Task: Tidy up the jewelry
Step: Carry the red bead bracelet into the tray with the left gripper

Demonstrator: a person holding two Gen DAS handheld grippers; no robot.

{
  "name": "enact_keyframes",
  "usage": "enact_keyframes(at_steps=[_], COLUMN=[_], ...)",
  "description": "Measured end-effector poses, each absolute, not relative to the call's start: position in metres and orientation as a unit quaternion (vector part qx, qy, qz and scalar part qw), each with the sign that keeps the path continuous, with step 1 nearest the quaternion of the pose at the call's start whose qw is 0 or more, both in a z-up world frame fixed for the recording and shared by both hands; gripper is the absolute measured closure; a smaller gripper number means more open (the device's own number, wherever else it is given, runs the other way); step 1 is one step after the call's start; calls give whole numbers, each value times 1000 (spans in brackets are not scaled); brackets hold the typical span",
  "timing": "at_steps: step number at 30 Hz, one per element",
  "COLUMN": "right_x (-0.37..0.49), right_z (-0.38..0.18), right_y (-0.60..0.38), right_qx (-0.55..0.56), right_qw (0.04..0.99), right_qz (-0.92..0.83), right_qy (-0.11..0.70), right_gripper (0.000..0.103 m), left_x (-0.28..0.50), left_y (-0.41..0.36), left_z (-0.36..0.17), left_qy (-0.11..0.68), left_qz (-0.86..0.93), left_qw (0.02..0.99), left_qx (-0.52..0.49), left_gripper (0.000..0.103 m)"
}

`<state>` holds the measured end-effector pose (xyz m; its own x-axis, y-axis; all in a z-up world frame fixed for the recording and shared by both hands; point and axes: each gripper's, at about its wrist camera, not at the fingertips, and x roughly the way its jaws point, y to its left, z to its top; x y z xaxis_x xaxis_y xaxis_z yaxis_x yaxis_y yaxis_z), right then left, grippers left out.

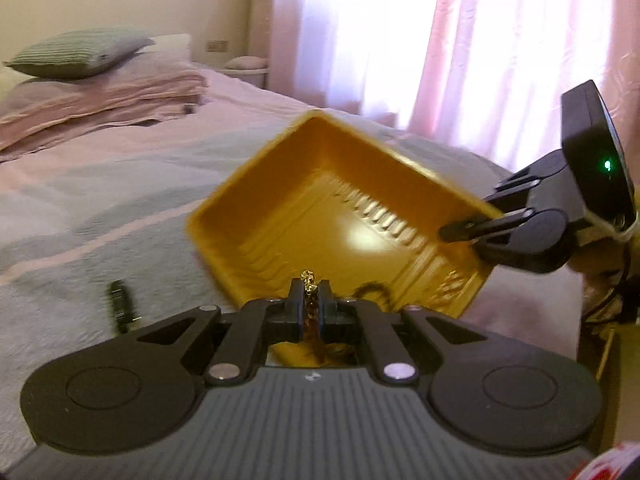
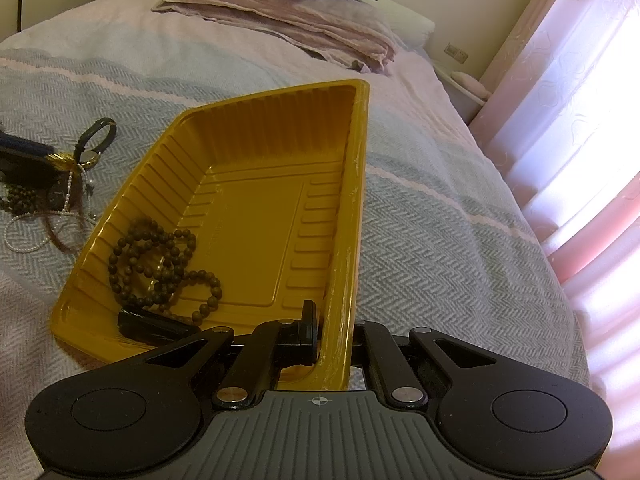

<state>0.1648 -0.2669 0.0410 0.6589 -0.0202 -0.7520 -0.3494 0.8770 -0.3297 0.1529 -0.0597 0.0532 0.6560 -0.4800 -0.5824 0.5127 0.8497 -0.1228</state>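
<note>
Right now my left gripper point(image 1: 310, 294) pinches a glittering gold chain point(image 1: 309, 280) above the bed point(image 1: 100, 208). My right gripper point(image 2: 334, 332) is clamped on the wall of the ribbed yellow tray point(image 2: 256, 200), where dark brown beads point(image 2: 160, 264) lie coiled.

**Both grippers clamped**

Left gripper point(image 1: 310, 300) angled downward, jaws closed on a gold chain point(image 1: 309, 280), fingertips toward 12 o'clock. Right gripper point(image 2: 332, 328) pitched steeper, jaws pinching the yellow tray point(image 2: 344, 240) wall; in the left view it enters from 3 o'clock.
</note>
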Motion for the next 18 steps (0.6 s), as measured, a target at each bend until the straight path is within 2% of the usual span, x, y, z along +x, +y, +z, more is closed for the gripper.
enact_keyframes(at_steps=[9, 10, 11, 12, 18], right_x=[165, 165, 165, 164, 165], right_z=[41, 41, 41, 41, 41], right_y=[-269, -269, -269, -269, -269], right_qx=[-228, -228, -227, -227, -226], right_qw=[883, 883, 883, 883, 883], right_qz=[96, 96, 96, 96, 96], right_qy=[399, 400, 400, 399, 399], right_gripper=[99, 99, 99, 99, 99], left_x=[165, 165, 165, 165, 164], left_y=[-106, -106, -105, -103, -64], left_z=[34, 33, 32, 32, 35], left_qy=[338, 338, 338, 338, 335], left_qz=[-298, -295, -293, -292, -253], left_qw=[892, 893, 894, 894, 908], left_qx=[36, 34, 30, 25, 7], left_gripper=[97, 93, 83, 81, 81])
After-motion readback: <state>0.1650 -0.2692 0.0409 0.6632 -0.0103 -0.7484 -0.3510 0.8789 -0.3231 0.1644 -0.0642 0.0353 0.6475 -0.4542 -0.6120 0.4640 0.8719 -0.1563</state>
